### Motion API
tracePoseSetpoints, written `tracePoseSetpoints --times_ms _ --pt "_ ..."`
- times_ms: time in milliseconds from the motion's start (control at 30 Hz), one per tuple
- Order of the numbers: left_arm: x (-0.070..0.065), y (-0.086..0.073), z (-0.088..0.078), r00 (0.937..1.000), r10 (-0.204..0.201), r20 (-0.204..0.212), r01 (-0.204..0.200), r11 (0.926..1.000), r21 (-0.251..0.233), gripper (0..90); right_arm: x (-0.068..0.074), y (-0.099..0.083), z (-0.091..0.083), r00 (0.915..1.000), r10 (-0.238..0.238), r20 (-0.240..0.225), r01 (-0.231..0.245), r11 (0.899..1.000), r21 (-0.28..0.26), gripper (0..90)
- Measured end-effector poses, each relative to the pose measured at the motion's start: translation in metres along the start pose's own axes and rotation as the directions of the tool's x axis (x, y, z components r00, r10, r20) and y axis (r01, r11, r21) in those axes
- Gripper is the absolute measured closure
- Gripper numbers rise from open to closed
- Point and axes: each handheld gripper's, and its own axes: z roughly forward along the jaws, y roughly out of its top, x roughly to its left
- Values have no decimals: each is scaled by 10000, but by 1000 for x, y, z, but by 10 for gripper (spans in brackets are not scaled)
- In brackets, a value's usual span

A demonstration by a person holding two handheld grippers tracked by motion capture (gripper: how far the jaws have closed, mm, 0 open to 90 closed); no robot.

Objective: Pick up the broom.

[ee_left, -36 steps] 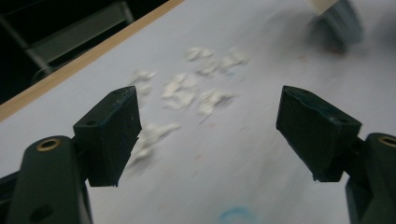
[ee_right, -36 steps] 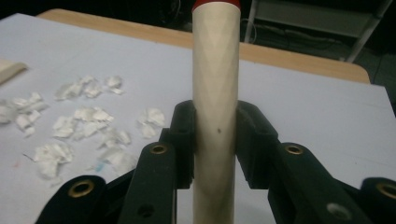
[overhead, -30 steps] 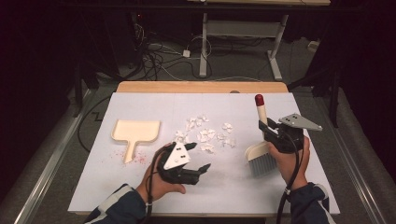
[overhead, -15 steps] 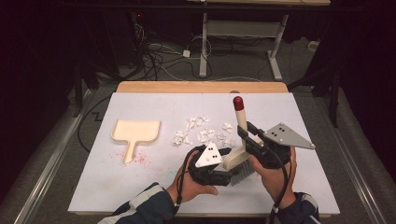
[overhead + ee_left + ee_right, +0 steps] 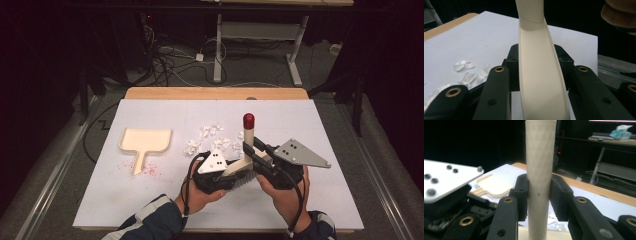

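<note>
Nearest us, we've got the brush (image 5: 243,165) caught between both tools above the table's (image 5: 150,205) front half, at about five o'clock from the paper scraps (image 5: 212,140). It's cream, with a dark bristle strip underneath, a flared head and a round handle rising to a red tip. Our left gripper (image 5: 220,175) has just been closing and now clamps the head; our right gripper (image 5: 255,150) pinches the handle. Further off, at nine o'clock, lies the cream dustpan (image 5: 145,142).
</note>
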Motion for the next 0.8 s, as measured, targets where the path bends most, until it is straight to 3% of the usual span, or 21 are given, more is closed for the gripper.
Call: tracePoseSetpoints --times_ms 100,200,300,367,400,467,500,533,567,633,700,733,800 --pt "3 0 -11 9992 401 -36 -400 9989 249 654 -5 3 -2 9935 50 -1141 -44 10000 55 646" --pt "5 -1 -24 9973 717 127 -723 9961 509 657 -12 5 -6 9739 -106 -2267 133 9999 105 579" --pt "5 -5 -38 9933 1111 303 -1132 9903 811 657 -16 5 -9 9440 -941 -3162 1168 9917 537 513" --pt "5 -7 -42 9923 1176 400 -1207 9887 893 657 -17 1 -8 9176 -1594 -3643 2082 9731 986 474" --pt "4 -12 -52 9886 1376 604 -1431 9848 981 657 -17 -2 -7 9081 -1841 -3760 2442 9624 1187 468" --pt "2 -16 -59 9847 1521 846 -1613 9803 1143 657 -14 -11 -2 8870 -2312 -3996 3184 9332 1668 443" --pt "2 -16 -59 9847 1521 846 -1613 9803 1143 657 -14 -11 -2 8870 -2312 -3996 3184 9332 1668 443" --pt "-1 -21 -64 9827 1545 1024 -1675 9768 1331 657 -10 -21 4 8671 -2606 -4246 3727 9049 2056 423" --pt "-2 -23 -65 9797 1609 1196 -1774 9736 1439 657 -7 -25 8 8519 -2591 -4550 3887 8952 2181 423" --pt "-6 -29 -68 9722 1776 1524 -2013 9668 1575 657 1 -33 14 8351 -2703 -4791 4184 8776 2342 423" --pt "-8 -31 -69 9697 1834 1615 -2099 9635 1661 657 9 -41 22 8046 -2668 -5305 4521 8545 2559 418" --pt "-10 -37 -71 9652 1848 1850 -2177 9599 1766 657 13 -45 26 7916 -2555 -5551 4578 8496 2617 445" --pt "-12 -41 -72 9573 1928 2154 -2341 9542 1860 657 22 -52 32 7492 -2477 -6143 4887 8327 2602 477"
